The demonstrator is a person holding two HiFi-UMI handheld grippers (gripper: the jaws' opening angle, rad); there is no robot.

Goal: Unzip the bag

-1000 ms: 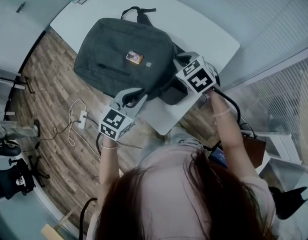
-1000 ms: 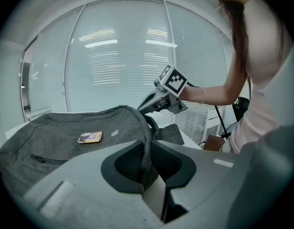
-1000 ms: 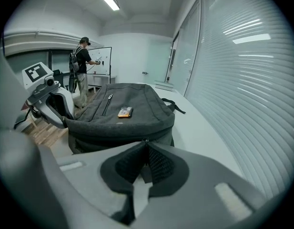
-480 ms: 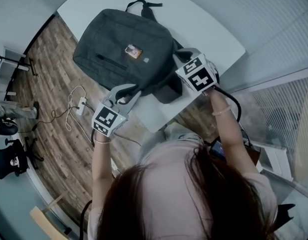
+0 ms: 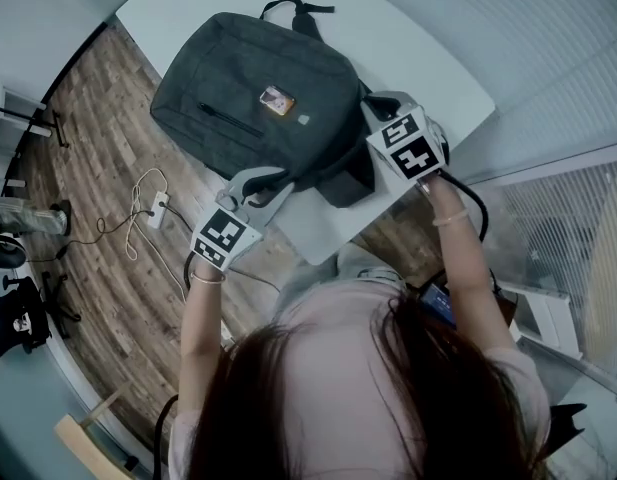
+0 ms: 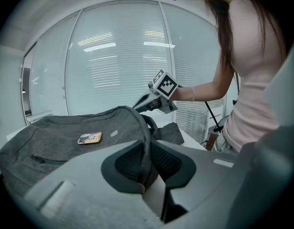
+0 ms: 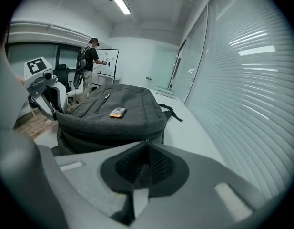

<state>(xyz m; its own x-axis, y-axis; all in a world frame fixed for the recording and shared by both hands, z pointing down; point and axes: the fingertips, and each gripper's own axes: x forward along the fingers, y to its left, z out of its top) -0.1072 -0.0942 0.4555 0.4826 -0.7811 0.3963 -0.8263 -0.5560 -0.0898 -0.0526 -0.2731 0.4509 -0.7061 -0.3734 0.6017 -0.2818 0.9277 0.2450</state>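
A dark grey backpack (image 5: 253,88) with a small orange tag (image 5: 276,99) lies flat on the white table (image 5: 418,48). My left gripper (image 5: 271,181) is at the bag's near left corner. In the left gripper view my left gripper (image 6: 144,163) is shut on a fold of the bag's rim (image 6: 146,128), which runs up between the pads. My right gripper (image 5: 373,108) sits at the bag's near right side. In the right gripper view my right gripper (image 7: 146,151) is shut on a small zip pull (image 7: 145,141) at the bag's (image 7: 113,113) side seam.
A power strip and cables (image 5: 153,213) lie on the wood floor left of the table. Slatted window blinds (image 7: 251,80) run along the right. A person (image 7: 89,66) stands at a far whiteboard. A dark chair (image 5: 18,318) stands at the left edge.
Both grippers keep their holds at the bag's near edge. Only the head view has shifted a little.
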